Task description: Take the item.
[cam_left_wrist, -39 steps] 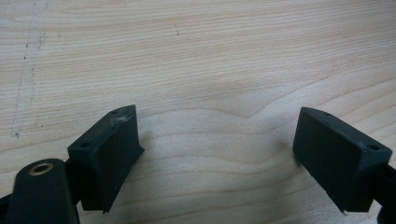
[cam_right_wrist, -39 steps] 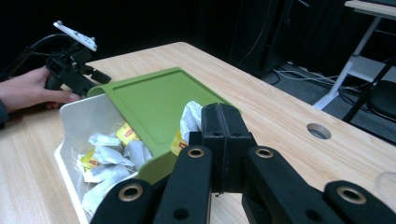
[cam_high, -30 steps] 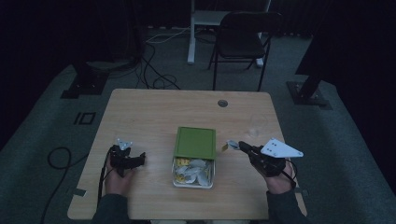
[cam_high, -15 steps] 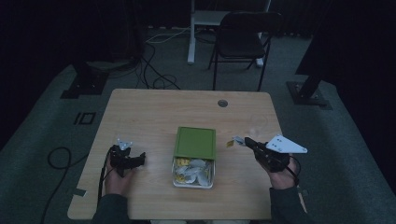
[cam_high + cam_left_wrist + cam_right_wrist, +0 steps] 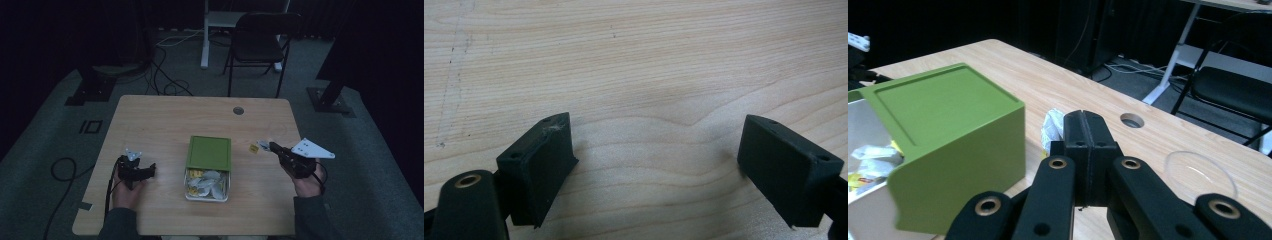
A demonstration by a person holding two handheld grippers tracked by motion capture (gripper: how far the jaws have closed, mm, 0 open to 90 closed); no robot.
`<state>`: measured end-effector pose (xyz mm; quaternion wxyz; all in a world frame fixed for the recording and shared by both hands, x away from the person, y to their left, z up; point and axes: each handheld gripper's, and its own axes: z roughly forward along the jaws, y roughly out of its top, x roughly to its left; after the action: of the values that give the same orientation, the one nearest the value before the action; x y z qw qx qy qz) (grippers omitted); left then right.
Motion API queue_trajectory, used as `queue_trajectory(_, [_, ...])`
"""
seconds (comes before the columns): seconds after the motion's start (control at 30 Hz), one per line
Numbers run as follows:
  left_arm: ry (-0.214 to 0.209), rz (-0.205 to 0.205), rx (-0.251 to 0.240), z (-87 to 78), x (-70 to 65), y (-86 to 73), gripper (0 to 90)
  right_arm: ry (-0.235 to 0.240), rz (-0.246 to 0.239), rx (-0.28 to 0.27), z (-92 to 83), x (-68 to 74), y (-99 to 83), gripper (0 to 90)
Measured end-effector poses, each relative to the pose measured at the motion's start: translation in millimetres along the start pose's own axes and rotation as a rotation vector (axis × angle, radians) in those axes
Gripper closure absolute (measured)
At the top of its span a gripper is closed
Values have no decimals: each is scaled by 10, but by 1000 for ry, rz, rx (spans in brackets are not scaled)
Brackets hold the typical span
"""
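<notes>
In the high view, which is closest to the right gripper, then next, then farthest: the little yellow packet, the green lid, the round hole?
From the right gripper:
1. Yellow packet, just left of its tip.
2. Green lid, farther left, mid-table.
3. Round hole, near the table's far edge.

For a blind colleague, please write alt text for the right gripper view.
The right gripper, its black jaws pressed together, holds a crumpled white wrapper above a wooden table. A green box with a raised lid stands at the left.
</notes>
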<state>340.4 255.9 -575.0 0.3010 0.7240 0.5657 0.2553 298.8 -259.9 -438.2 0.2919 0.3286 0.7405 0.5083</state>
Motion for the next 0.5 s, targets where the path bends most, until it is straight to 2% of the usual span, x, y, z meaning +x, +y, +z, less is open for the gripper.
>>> queue_trajectory(0.5, [0, 0, 1, 0, 0, 0, 156, -52, 29, 4, 51, -196, -32, 900])
